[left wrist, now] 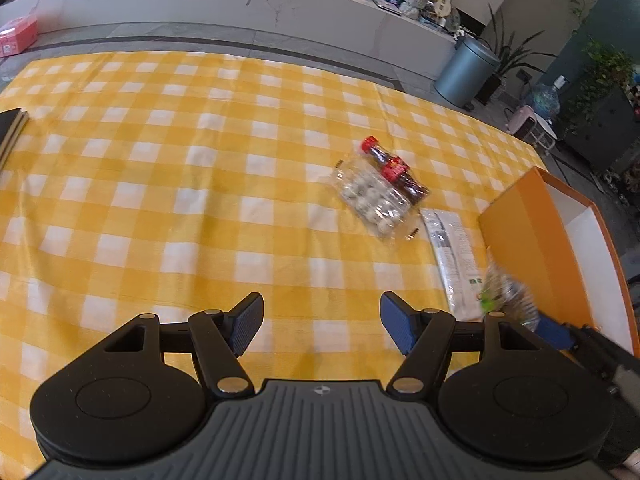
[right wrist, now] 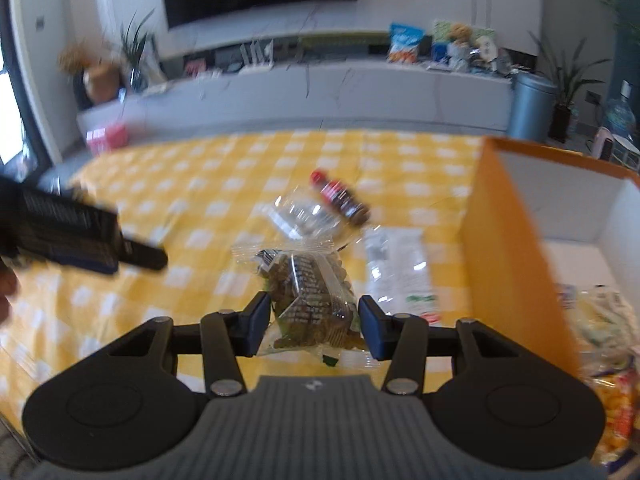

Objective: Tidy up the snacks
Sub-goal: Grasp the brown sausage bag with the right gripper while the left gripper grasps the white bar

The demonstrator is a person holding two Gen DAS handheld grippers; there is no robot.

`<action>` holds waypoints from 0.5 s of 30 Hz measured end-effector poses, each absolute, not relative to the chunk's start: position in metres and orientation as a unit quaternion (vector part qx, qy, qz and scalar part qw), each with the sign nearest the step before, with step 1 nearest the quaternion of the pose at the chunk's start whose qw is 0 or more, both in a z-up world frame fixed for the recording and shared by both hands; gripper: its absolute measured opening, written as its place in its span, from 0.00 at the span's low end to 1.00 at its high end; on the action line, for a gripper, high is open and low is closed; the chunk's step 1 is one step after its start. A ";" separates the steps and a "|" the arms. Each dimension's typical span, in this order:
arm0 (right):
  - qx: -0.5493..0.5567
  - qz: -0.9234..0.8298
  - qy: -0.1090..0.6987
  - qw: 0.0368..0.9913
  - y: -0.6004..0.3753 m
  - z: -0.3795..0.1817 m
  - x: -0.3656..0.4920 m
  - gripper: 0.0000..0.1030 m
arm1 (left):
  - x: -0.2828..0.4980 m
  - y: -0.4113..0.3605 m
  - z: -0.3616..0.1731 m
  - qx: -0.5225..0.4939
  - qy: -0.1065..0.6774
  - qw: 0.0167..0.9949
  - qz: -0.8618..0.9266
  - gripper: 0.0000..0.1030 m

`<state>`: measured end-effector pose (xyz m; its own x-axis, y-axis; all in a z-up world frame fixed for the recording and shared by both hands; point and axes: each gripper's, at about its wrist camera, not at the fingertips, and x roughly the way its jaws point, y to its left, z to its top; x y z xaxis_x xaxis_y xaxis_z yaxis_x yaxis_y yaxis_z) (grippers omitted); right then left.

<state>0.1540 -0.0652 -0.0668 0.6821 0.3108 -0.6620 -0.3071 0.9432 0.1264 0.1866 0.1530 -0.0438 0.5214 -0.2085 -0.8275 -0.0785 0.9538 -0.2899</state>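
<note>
Here the right gripper held a clear snack packet of greenish-brown pieces, its two blue pads closed against the packet's sides and the packet lifted off the yellow checked tablecloth. Just to that gripper's right stood an orange box with a white inside, where a few other snack bags already lay. Ahead of the fingers, on the cloth, rested a clear bag of pale sweets touching a small dark bottle with a red cap, and beside them a flat white packet lay near the box wall. The left gripper hung above bare cloth, jaws spread wide with nothing between them.
</note>
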 end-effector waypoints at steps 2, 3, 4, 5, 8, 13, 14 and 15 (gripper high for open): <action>0.028 0.171 0.349 0.921 -0.082 -0.055 0.150 0.46 | 0.185 0.142 -0.040 -0.136 0.484 0.864 -0.038 0.76; 0.041 0.171 0.343 0.923 -0.091 -0.049 0.148 0.46 | 0.183 0.135 -0.037 -0.129 0.477 0.868 -0.041 0.76; 0.051 0.171 0.338 0.924 -0.098 -0.045 0.146 0.46 | 0.181 0.129 -0.034 -0.121 0.472 0.872 -0.046 0.76; 0.057 0.169 0.332 0.926 -0.105 -0.041 0.144 0.46 | 0.180 0.122 -0.032 -0.116 0.469 0.874 -0.051 0.76; 0.062 0.161 0.316 0.933 -0.122 -0.033 0.137 0.46 | 0.179 0.099 -0.032 -0.113 0.475 0.870 -0.062 0.76; 0.075 0.151 0.311 0.936 -0.145 -0.039 0.132 0.46 | 0.184 0.060 -0.036 -0.095 0.479 0.869 -0.080 0.76; 0.079 0.150 0.308 0.936 -0.149 -0.040 0.132 0.46 | 0.185 0.054 -0.037 -0.090 0.480 0.869 -0.078 0.76; 0.084 0.148 0.306 0.937 -0.155 -0.040 0.132 0.46 | 0.187 0.048 -0.039 -0.086 0.480 0.869 -0.077 0.76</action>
<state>0.1318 -0.1548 -0.0399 0.7688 0.3278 -0.5491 -0.2250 0.9424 0.2475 0.1873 0.0477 -0.0388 0.5268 -0.2163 -0.8220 0.0503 0.9733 -0.2239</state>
